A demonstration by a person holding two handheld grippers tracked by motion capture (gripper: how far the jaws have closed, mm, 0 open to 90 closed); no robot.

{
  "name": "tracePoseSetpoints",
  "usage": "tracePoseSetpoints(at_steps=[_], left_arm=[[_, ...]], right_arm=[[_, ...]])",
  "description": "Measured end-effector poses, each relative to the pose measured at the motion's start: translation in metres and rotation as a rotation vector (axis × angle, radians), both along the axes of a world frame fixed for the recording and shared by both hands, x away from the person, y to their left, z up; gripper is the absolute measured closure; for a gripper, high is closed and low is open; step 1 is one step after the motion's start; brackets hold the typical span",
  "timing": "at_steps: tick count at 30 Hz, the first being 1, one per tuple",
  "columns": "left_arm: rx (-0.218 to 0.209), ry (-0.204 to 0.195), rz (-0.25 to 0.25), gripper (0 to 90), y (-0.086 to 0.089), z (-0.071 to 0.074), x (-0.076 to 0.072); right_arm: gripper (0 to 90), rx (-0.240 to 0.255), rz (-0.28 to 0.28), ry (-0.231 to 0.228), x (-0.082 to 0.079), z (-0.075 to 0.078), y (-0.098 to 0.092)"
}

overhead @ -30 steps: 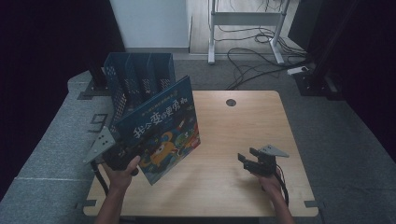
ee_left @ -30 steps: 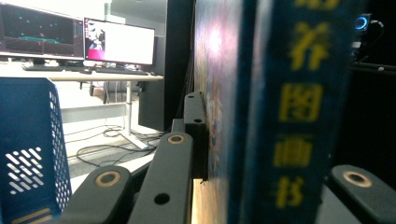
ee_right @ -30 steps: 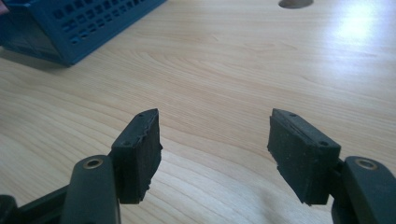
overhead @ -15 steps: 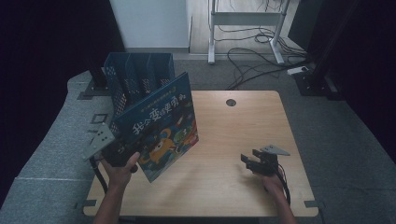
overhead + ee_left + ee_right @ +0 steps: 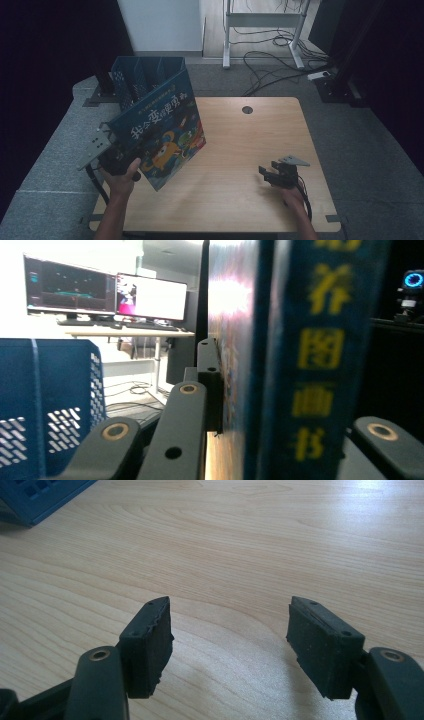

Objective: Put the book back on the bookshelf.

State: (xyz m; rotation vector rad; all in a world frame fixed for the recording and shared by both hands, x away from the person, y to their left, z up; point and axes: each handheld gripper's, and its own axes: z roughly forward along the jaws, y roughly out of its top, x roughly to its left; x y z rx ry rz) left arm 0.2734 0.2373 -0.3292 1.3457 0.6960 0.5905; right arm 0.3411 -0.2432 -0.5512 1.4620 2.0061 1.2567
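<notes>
A: Item one, left gripper [image 5: 125,157]?
B: Clamped on the book [image 5: 160,132]. In the left gripper view the black jaws stand on either side of the book [image 5: 280,360], one pad flat against the cover, the spine with yellow characters facing the camera. Grip is at the book's lower left corner as the high view shows it.

A: Item two, the book itself?
B: Blue picture book, held up off the table [image 5: 250,145] and tilted, cover toward the camera. It is over the table's left part, just in front of the blue rack [image 5: 145,77]. Whether its top edge touches the rack I cannot tell.

A: Item three, right gripper [image 5: 274,175]?
B: Jaws apart, nothing between them. The right gripper view shows its two pads [image 5: 150,640] with bare wood in the gap. It sits low over the right front of the table, well apart from the book.

A: Item four, the rack?
B: Perforated blue dividers, upright, at the table's far left corner. In the left gripper view it [image 5: 50,405] stands to the left of the jaws.

A: Hands?
B: Left hand [image 5: 120,180] under its gripper, right hand [image 5: 295,200] behind its own.
</notes>
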Motion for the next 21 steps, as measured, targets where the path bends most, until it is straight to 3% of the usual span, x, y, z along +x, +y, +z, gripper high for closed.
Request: tracePoseSetpoints(at_steps=[21], left_arm=[[-0.039, 0.005, 0.139, 82.1, 0.030, 0.007, 0.017]], right_arm=[[33.5, 0.019, -0.017, 0.031, 0.003, -0.002, -0.004]])
